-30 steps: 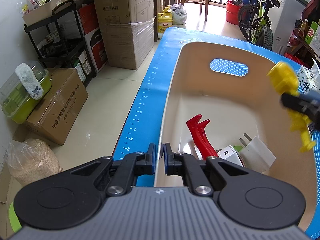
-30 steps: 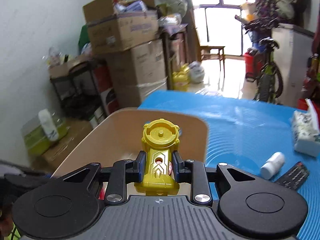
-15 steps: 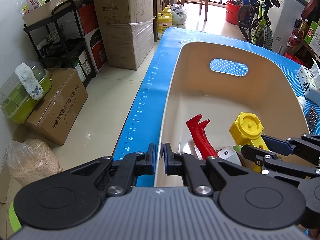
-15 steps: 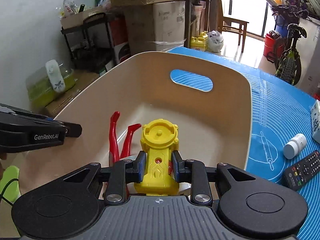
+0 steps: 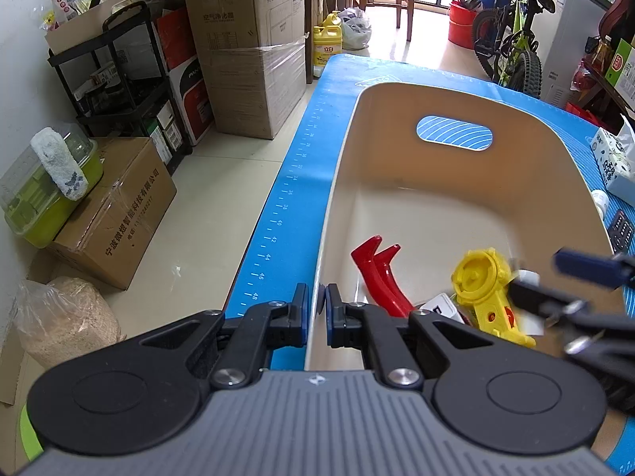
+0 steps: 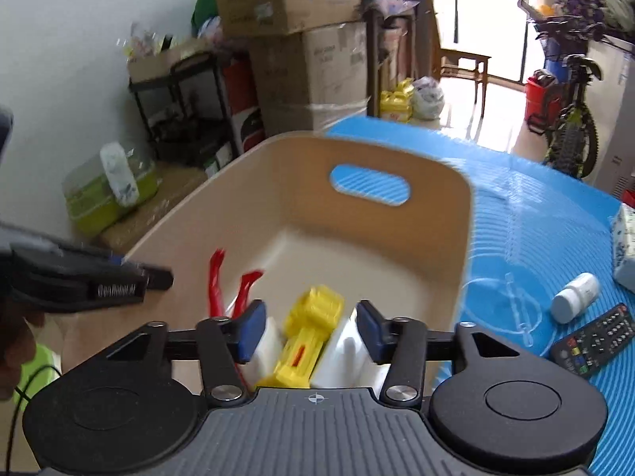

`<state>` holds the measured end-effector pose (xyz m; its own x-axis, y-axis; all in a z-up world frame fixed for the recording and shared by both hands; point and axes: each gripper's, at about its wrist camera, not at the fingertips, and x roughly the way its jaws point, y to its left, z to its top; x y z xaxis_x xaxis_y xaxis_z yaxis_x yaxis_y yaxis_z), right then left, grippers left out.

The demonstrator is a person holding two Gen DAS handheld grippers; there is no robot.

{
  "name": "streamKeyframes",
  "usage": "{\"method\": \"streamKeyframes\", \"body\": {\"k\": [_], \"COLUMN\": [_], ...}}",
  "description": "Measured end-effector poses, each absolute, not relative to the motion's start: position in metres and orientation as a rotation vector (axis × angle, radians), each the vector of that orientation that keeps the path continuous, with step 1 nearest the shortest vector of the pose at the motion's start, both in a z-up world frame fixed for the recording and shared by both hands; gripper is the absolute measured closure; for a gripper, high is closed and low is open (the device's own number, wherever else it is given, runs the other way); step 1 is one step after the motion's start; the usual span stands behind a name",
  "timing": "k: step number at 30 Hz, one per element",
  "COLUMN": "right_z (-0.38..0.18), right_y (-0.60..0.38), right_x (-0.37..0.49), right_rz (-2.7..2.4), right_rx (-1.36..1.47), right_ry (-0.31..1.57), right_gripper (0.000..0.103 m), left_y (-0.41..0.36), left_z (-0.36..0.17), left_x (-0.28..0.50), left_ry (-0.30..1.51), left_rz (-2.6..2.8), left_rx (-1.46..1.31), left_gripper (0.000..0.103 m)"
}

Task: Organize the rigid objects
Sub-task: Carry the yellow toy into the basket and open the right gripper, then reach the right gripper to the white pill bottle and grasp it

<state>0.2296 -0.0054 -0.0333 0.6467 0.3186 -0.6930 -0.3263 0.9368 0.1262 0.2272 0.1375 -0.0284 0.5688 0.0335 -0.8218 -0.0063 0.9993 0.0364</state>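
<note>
While the left gripper [image 5: 316, 309] pinches the bin [image 5: 456, 182] wall, the right gripper [image 6: 311, 331] (jaws spread) hovers—yellow toy [image 6: 307, 335] below.

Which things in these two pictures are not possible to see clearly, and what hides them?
- White adapters in the bin, right wrist view: partly hidden by the right tool and the yellow toy; their number is unclear.
- Right tool, left wrist view: motion-blurred and cut off by the right edge.
- Remote control, left wrist view: mostly behind the bin rim.
- White bottle label, right wrist view: too blurred to read.
- Left tool: grips the bin wall; contact depth hidden.
</note>
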Motion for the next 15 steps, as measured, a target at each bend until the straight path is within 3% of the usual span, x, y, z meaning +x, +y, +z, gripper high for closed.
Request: {"method": "streamKeyframes", "body": {"k": [9,15], "right_z": [-0.008,-0.027], "right_y": [-0.076,-0.129], "right_x": [0.235,0.254], "right_rz": [0.237,0.101], "right_rx": [-0.006,-0.010], "right_ry": [0.659,0.635], "right_gripper": [0.034,0.032], "left_y": [0.138,0.139], "left_z": [-0.030,-0.031], "left_x": [0.227,0.227], "left_ry": [0.965,0.965], "left_rz": [0.025,0.026], "left_rx": [0.034,0.035], "left_gripper": [0.092,0.093]}}
